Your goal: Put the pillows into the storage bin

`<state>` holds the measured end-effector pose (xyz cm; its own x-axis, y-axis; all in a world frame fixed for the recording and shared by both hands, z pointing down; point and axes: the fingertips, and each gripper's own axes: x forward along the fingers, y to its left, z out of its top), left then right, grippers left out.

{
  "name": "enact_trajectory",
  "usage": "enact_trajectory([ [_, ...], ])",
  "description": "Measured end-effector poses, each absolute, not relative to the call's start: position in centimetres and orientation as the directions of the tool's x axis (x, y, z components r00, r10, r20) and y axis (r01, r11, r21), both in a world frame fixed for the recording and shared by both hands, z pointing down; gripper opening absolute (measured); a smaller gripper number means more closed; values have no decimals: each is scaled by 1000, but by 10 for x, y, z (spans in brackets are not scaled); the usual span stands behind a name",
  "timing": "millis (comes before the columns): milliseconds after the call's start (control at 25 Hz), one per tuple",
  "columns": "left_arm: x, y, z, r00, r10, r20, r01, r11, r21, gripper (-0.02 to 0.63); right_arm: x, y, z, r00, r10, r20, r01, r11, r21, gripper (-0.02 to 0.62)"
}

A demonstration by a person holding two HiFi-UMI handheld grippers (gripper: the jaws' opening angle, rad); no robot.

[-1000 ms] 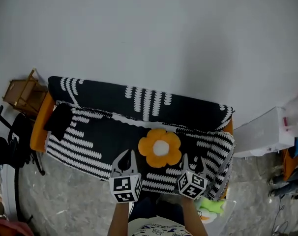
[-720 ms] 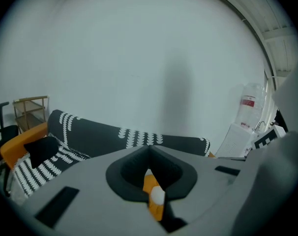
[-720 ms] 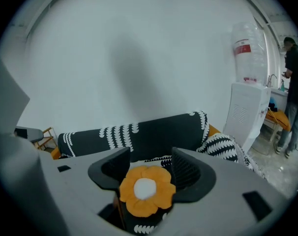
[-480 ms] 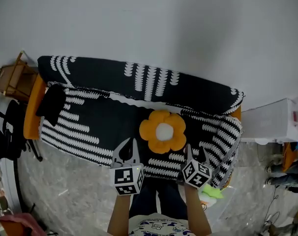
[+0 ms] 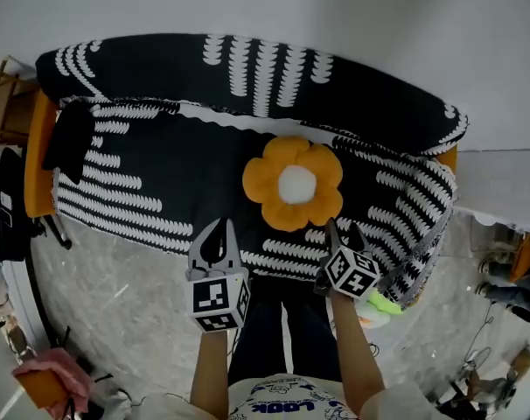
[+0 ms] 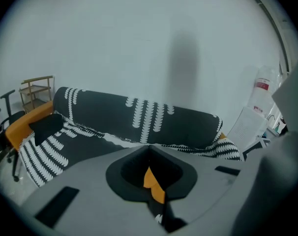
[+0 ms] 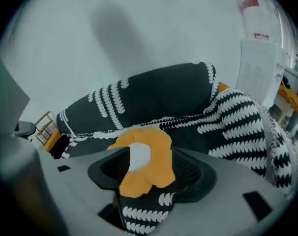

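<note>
Here, the orange, white-centred flower pillow [image 5: 293,185] lies on the sofa [image 5: 160,160] beyond the left gripper [image 5: 219,227], tips together, and right gripper [image 5: 344,232], jaws apart.

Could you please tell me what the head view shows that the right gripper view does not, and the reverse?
Only the head view shows the left tongs, the person's arms and a pink cloth low at the left. Only the right gripper view shows a red-labelled container above the white cabinet. Both show the open right tongs, the orange flower pillow and a black pillow on the black-and-white sofa.
</note>
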<state>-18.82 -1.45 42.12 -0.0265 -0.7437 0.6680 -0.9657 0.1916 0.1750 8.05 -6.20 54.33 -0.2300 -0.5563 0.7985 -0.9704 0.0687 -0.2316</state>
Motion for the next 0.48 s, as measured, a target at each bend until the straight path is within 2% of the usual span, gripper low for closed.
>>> enact_trajectory([
  [240,-175,-11,478,-13,-708,706,-960,206,189,14,75,-64,614,-252,-508,824,-966,84,-244,287],
  [480,-150,8,520,31,-657,753,-962,185,201,14,83,-42,674,-267,-457,848,-952,-12,-306,308],
])
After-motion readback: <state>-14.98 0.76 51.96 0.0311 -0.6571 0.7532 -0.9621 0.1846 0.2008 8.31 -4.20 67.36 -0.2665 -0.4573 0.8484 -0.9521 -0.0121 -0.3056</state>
